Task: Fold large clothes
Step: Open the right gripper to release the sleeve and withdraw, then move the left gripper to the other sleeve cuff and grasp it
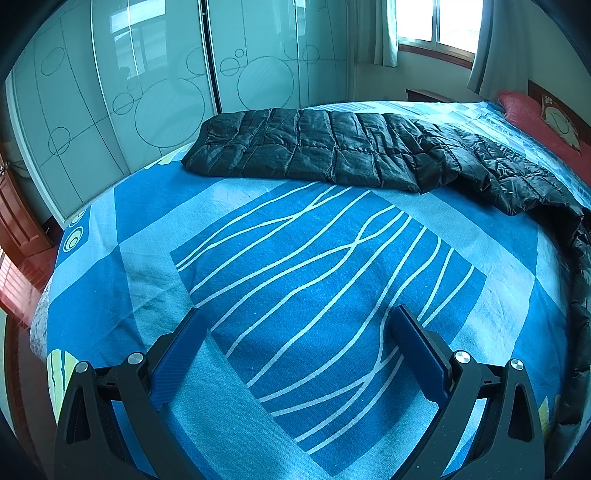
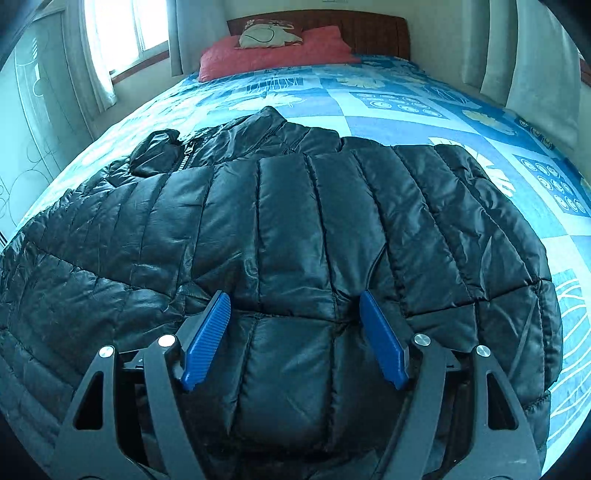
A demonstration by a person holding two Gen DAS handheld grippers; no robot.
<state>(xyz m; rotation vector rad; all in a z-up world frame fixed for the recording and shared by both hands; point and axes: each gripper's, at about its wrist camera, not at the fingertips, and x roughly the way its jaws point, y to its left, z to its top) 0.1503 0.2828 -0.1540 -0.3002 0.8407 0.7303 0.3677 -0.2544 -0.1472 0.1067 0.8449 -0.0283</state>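
Note:
A black quilted puffer jacket (image 2: 288, 229) lies spread on a bed with a blue patterned sheet (image 1: 295, 277). In the right wrist view its collar and zipper point toward the headboard. My right gripper (image 2: 293, 301) is open, its blue pads right over the jacket's lower panels, nothing held between them. In the left wrist view the jacket (image 1: 332, 147) lies across the far side of the bed and runs down the right edge. My left gripper (image 1: 295, 314) is open and empty above the bare sheet, well short of the jacket.
A red pillow (image 2: 280, 55) and a cushion (image 2: 269, 35) sit at the wooden headboard. Glass wardrobe doors (image 1: 147, 92) stand beyond the bed's far side. A window with curtains (image 1: 436, 26) is near the head end. Red floor (image 1: 26, 277) shows at the left.

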